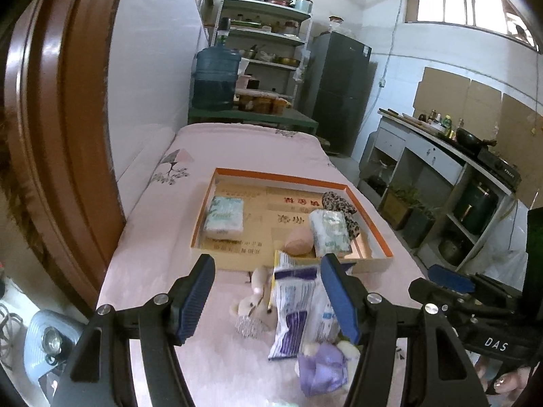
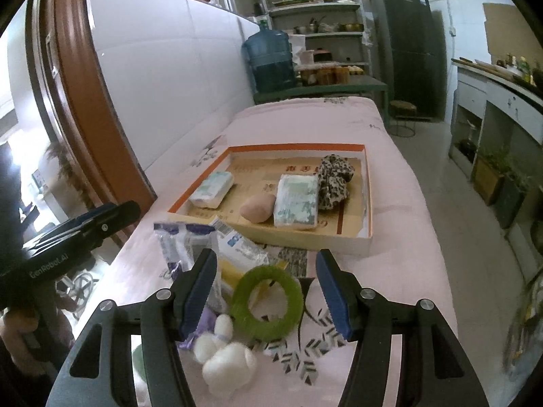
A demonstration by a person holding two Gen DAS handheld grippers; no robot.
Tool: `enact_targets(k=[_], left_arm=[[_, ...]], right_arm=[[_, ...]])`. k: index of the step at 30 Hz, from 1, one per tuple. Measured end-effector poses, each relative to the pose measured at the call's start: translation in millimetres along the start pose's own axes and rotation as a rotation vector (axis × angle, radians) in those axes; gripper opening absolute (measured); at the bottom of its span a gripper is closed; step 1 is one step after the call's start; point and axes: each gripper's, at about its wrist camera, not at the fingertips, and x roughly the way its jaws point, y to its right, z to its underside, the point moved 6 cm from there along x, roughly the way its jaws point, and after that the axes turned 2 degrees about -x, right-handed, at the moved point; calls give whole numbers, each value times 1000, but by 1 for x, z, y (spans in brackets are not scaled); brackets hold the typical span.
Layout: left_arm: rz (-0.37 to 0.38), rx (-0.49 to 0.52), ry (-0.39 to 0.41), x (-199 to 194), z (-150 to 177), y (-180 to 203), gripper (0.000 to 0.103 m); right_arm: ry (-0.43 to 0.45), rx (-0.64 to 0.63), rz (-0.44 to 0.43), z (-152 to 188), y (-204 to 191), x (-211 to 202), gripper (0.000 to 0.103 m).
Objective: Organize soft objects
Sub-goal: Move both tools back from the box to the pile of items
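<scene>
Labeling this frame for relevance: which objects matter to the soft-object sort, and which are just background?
Job:
orange-rimmed box
tissue packs
leopard scrunchie
pink sponge
green ring
white plush
wipes packets
left gripper and right gripper, both open

Background:
water jug
fridge
shelves

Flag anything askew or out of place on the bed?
Nothing spilled or visibly damaged. The odd part is the loose heap in front of the orange-rimmed box: purple-printed packets, a green ring and a white plush toy overlap at mixed angles on the sheet, while tissue packs already lie inside the box.
</scene>
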Motion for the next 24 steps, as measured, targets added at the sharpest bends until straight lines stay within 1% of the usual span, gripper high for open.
enact_targets(k=[13,24], left_arm=[[0,-22,-17,-21,34,-4,64],[-32,-10,8,-40,51,-6,64]], right_arm=[[0,9,22,33,-12,-23,62],[4,19,17,48,-16,-36,62]])
